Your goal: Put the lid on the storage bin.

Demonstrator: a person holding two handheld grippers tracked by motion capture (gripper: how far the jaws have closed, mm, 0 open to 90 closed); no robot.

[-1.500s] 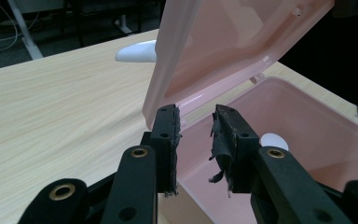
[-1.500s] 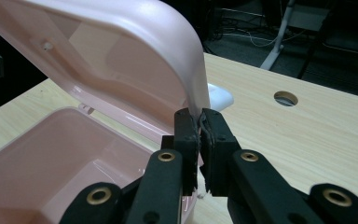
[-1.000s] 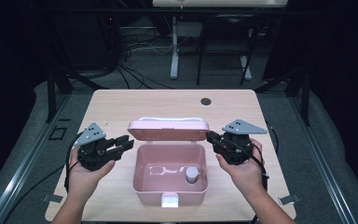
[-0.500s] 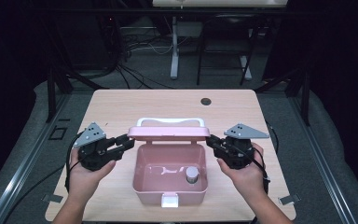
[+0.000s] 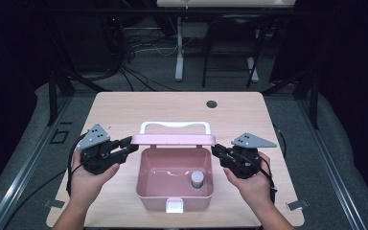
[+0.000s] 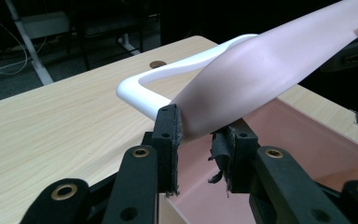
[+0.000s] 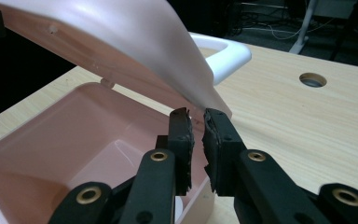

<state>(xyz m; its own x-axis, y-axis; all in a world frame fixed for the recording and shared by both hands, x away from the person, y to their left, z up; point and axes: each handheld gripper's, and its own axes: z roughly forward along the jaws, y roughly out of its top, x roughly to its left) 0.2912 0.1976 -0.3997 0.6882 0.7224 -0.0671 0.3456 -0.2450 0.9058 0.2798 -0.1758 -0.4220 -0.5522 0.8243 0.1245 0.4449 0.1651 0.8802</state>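
Note:
A pink box (image 5: pixel 172 200) stands open on the table with a small capped jar (image 5: pixel 198 179) inside. Its hinged pink lid (image 5: pixel 172 139) hangs half-raised over the back, white handle (image 5: pixel 175 125) behind it. My left gripper (image 5: pixel 133 145) is shut on the lid's left corner. Its jaws have just closed a little on the lid (image 6: pixel 270 65) in the left gripper (image 6: pixel 198 135) view. My right gripper (image 5: pixel 215 151) pinches the right corner. There the jaws have been easing apart with the lid (image 7: pixel 121 42) still between the right gripper (image 7: pixel 198 119) tips.
The box has a white latch (image 5: pixel 175 206) on its front wall. A round cable hole (image 5: pixel 212 104) sits at the table's far side. Bare wood lies beyond the box and to either side of it. Dark floor, cables and table legs surround the table.
The lid has tipped forward from showing its broad face to nearly edge-on, and the white handle now shows behind it. Both hands stay beside the box.

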